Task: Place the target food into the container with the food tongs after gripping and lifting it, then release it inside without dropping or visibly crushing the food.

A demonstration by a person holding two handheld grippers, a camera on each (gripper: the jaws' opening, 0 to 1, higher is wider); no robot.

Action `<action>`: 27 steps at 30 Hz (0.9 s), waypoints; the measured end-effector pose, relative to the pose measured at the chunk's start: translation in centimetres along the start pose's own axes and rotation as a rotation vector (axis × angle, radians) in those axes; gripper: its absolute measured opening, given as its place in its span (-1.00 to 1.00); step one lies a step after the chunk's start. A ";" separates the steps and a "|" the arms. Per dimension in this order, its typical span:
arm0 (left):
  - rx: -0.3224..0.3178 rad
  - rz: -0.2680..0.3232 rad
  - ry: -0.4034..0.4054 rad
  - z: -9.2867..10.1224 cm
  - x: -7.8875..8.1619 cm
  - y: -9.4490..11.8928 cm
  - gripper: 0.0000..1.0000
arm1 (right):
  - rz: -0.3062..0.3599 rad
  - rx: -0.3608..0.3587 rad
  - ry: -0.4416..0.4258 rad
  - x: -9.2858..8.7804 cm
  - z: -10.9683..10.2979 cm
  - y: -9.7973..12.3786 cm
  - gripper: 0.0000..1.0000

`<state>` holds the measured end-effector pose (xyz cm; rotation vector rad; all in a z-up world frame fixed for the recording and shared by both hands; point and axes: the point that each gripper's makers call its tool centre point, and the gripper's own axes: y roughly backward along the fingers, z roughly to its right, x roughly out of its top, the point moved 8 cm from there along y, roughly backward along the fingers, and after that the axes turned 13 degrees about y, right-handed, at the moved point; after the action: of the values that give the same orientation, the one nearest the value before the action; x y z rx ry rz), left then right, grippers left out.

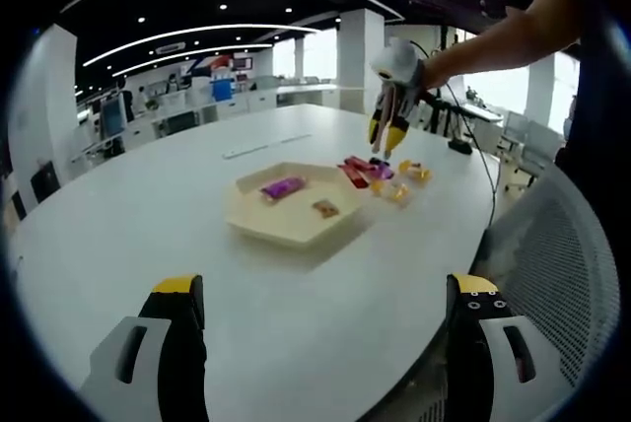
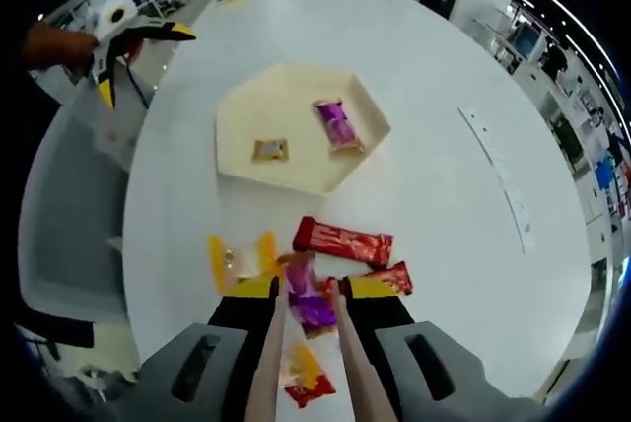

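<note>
A cream hexagonal tray (image 1: pixel 258 220) (image 2: pixel 246 161) on the white table holds a purple packet (image 1: pixel 284 186) (image 2: pixel 338 123) and a small brown snack (image 1: pixel 325 208) (image 2: pixel 270 150). Beside it lies a pile of wrapped snacks (image 1: pixel 380 174). My right gripper (image 2: pixel 311 289) (image 1: pixel 386 136) is shut on beige food tongs (image 2: pixel 264 373). The tong tips flank a purple packet (image 2: pixel 314 306) in the pile; I cannot tell whether they squeeze it. My left gripper (image 1: pixel 326 289) (image 2: pixel 138 33) is open and holds nothing, well back from the tray.
Around the purple packet lie a long red bar (image 2: pixel 342 240), a second red packet (image 2: pixel 394 276), yellow packets (image 2: pixel 242 256) and another packet (image 2: pixel 306 378). A grey mesh chair (image 1: pixel 552 245) (image 2: pixel 69 205) stands at the table edge. A gloved hand (image 1: pixel 399 65) holds the right gripper.
</note>
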<state>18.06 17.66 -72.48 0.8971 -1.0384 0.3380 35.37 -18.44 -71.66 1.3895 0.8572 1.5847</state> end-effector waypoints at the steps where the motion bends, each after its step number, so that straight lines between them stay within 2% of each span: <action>1: 0.000 -0.001 0.001 0.0 0.0 0.0 0.99 | 0.000 0.000 0.002 -0.1 0.0 -0.1 -0.51; 13: 0.005 -0.006 0.009 -0.1 -0.1 0.0 0.99 | 0.007 0.021 0.067 -0.6 -1.1 -2.0 -0.49; 16: 0.004 -0.008 0.012 -0.1 -0.1 0.0 0.99 | 0.013 0.032 0.107 -0.6 -1.4 -2.6 -0.49; 17: 0.004 -0.008 0.012 -0.1 -0.1 0.0 0.99 | -0.006 0.029 0.138 -0.7 -1.4 -2.8 -0.49; 23: 0.006 -0.012 0.016 -0.2 -0.2 0.0 0.99 | -0.027 0.036 0.163 -0.8 -1.6 -3.7 -0.49; 27: 0.008 -0.013 0.020 -0.2 -0.1 0.0 0.99 | -0.039 0.046 0.143 -1.5 -1.7 -4.3 -0.52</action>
<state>18.11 17.80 -72.65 0.9052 -1.0133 0.3400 34.41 -17.96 -76.33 1.2953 1.0054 1.6585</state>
